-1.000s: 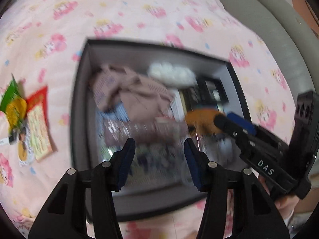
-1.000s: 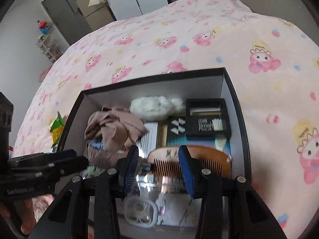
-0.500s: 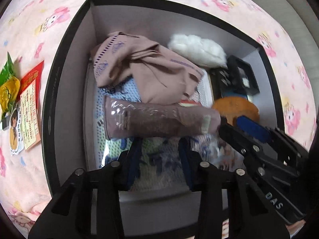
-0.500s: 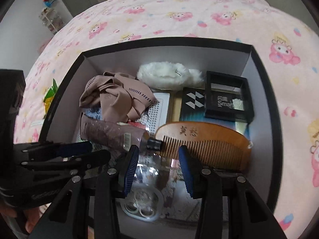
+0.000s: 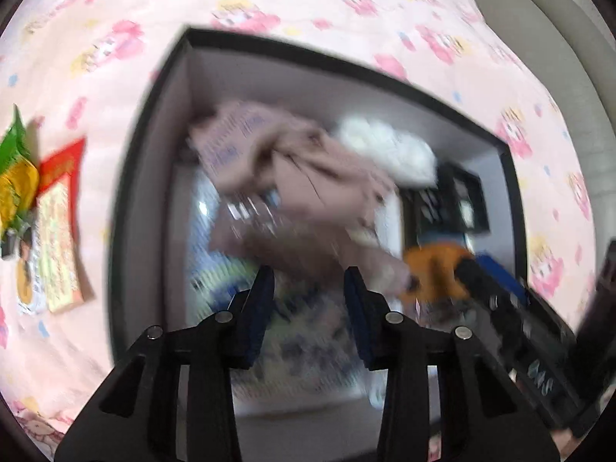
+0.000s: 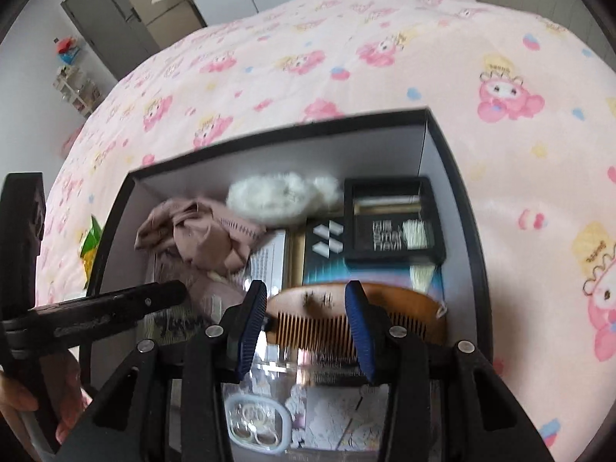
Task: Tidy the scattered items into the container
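A black box with pale inner walls (image 5: pixel 154 200) rests on a pink patterned bed cover. Inside lie a beige cloth (image 5: pixel 300 161), a white fluffy piece (image 5: pixel 389 150), a wooden comb (image 6: pixel 400 308), a black framed case (image 6: pixel 392 223) and a clear plastic case (image 6: pixel 258 419). My left gripper (image 5: pixel 308 300) hangs over the box's near half, open, with nothing between its fingers; this view is blurred. My right gripper (image 6: pixel 306 308) hovers above the comb, open and holding nothing. Each gripper shows in the other's view: the left gripper (image 6: pixel 115 308) and the right gripper (image 5: pixel 481 269).
Outside the box, on the cover to its left, lie a red snack packet (image 5: pixel 57 231) and a green and yellow packet (image 5: pixel 15 181). A hand (image 6: pixel 23 396) holds the left gripper at the lower left. Cupboards and a shelf stand beyond the bed.
Both views closed in on the box half a second ago and have since drawn back. The left jaws stand narrower than a second ago. The left view is now blurred.
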